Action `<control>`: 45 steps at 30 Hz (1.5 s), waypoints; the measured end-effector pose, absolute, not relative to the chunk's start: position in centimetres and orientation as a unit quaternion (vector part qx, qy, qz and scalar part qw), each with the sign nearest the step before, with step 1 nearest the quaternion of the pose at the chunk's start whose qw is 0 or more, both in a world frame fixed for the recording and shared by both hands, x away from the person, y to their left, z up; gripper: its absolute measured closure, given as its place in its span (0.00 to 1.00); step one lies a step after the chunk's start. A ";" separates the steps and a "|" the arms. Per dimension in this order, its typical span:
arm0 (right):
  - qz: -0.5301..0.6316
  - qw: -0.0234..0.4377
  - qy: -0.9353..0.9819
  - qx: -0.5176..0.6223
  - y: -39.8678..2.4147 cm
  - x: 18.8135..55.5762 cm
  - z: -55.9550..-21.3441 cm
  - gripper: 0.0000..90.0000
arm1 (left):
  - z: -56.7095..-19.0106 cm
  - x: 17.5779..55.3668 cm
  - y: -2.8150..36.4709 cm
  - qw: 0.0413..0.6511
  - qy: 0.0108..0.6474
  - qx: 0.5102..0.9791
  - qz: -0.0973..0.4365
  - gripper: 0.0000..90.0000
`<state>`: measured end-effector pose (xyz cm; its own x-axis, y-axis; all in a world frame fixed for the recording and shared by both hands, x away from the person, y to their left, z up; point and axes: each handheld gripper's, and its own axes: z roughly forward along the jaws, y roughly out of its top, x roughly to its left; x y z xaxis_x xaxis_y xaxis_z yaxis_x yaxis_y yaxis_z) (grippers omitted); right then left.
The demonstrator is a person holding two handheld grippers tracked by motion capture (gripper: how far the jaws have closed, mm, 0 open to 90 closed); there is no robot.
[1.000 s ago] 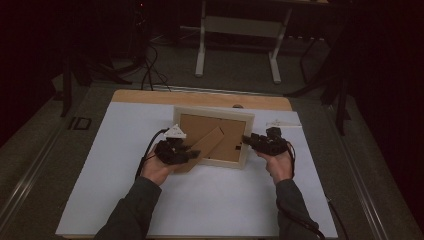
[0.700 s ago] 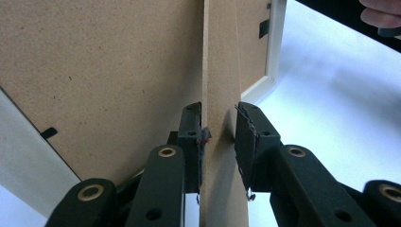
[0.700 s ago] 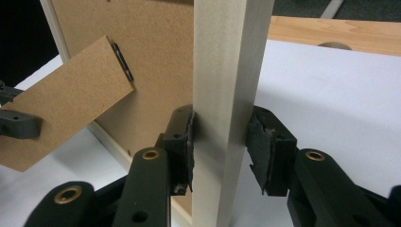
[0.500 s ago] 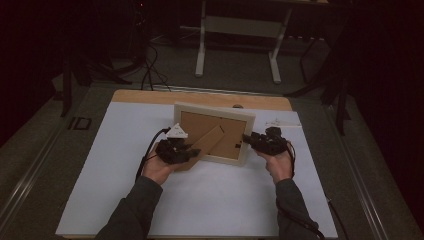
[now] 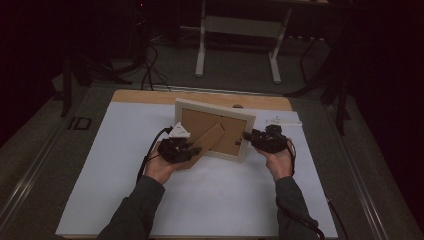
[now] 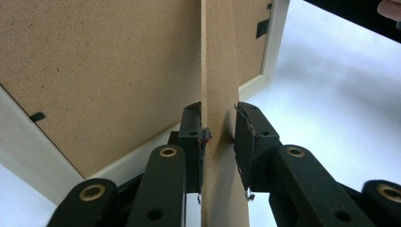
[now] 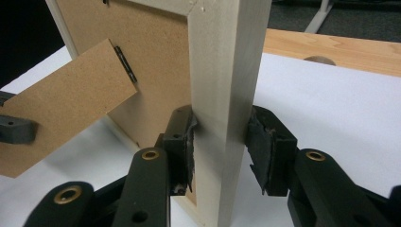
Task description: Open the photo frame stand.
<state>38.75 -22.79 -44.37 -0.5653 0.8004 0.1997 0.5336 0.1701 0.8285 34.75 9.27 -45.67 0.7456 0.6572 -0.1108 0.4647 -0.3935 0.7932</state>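
Note:
A pale wooden picture frame (image 5: 247,135) stands tilted on the white sheet, its brown back (image 6: 94,71) turned towards me. The brown stand leg (image 5: 210,140) swings out from that back. My left gripper (image 5: 192,150) is shut on the leg's lower end; in the left gripper view the leg (image 6: 217,71) runs edge-on between both pads of the left gripper (image 6: 220,127). My right gripper (image 5: 248,137) clamps the frame's right side rail (image 7: 222,56), a pad of the right gripper (image 7: 220,127) on each face. The stand leg (image 7: 71,94) shows at the left there.
A white sheet (image 5: 200,200) covers most of the wooden table (image 5: 150,96), which has a round hole (image 5: 238,106) at the back. A small white object (image 5: 280,121) lies behind the right hand. Cables (image 5: 150,75) and another table's legs (image 5: 202,50) are on the floor beyond.

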 end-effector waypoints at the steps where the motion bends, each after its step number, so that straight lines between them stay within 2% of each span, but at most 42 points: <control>1: 0.466 0.143 0.751 0.445 -22.8 38.8 -44.3 0.69 | -45.7 34.8 9.3 0.433 0.339 0.827 0.113 0.83; 35: 0.443 0.184 0.763 0.432 -21.2 39.6 -43.2 0.69 | -46.0 35.2 9.0 0.437 0.362 0.814 0.127 0.85; 45: 0.447 0.198 0.769 0.412 -21.1 38.5 -43.3 0.69 | -46.4 34.1 9.0 0.440 0.361 0.812 0.129 0.85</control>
